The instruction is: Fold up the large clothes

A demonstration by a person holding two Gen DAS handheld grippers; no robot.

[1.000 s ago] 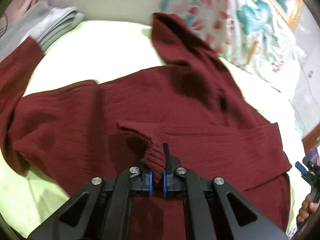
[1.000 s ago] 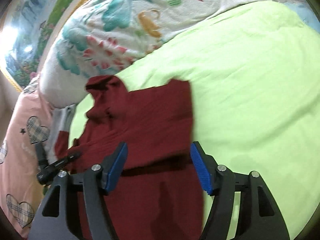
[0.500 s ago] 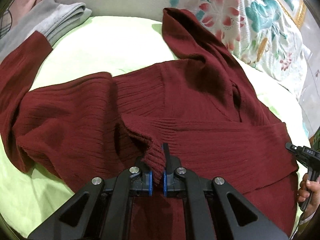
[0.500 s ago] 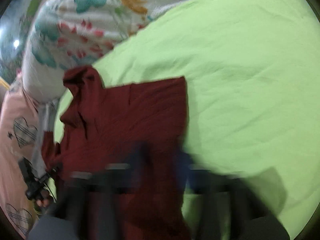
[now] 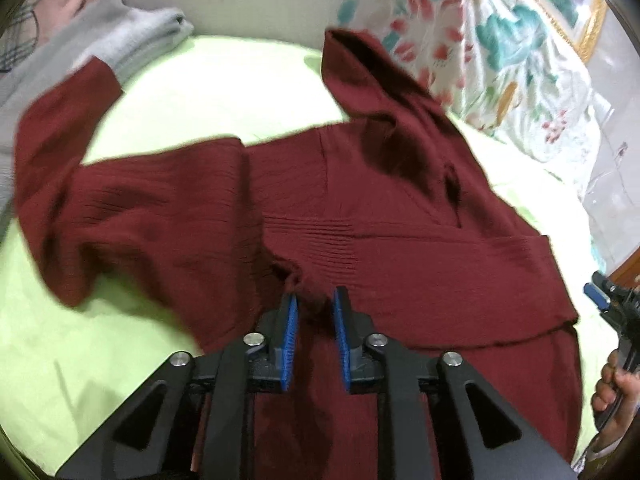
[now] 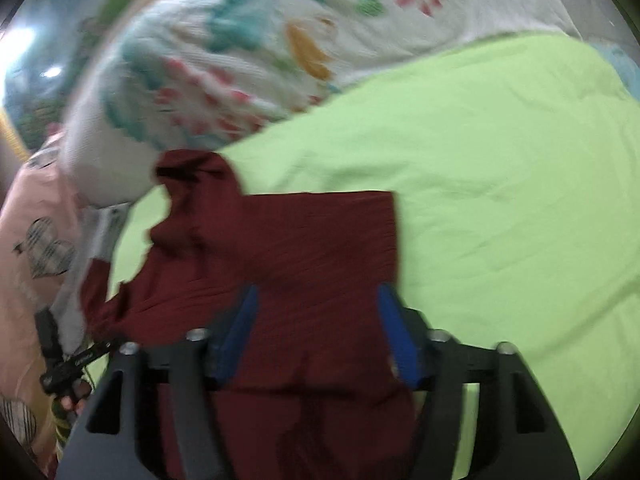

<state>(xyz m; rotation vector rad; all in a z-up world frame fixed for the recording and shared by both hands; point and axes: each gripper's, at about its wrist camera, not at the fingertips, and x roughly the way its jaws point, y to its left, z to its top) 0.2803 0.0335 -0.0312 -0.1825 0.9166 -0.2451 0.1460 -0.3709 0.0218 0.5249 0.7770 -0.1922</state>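
Currently the dark red ribbed knit sweater (image 5: 400, 248) lies spread on the lime-green bed sheet (image 5: 200, 92), its neck end pointing toward the white floral-printed quilt (image 5: 500, 60), one sleeve folded across its body and the other sleeve (image 5: 52, 152) reaching out onto the folded grey garment (image 5: 120, 36) at the sheet's far edge

Left hand-held gripper (image 5: 315, 320): jaws have just been opening; the ribbed cuff (image 5: 304, 280) of the folded sleeve sits in the gap between the blue pads, and no pad presses on it. Released

Right hand-held gripper (image 6: 316, 328): jaws have just been opening and stand wide over the sweater's near part, by its straight side edge; fabric passes under them, nothing pinched. Released. View is motion-blurred

Risks, judged from this state:
- cuff is bunched right at the left pads; backing off could snag the knit and drag the sleeve out of its fold
- knit is soft and stretchy, so the loose cuff may slump or curl back rather than lie flat
- far sleeve rests on the grey garment; pulling it in could disturb that pile
- a right pinch on the sweater's edge could catch the sheet as well and lift both

Writing: small white marks on the left gripper's body in the right view, too blurred to read. No brand or label legible elsewhere
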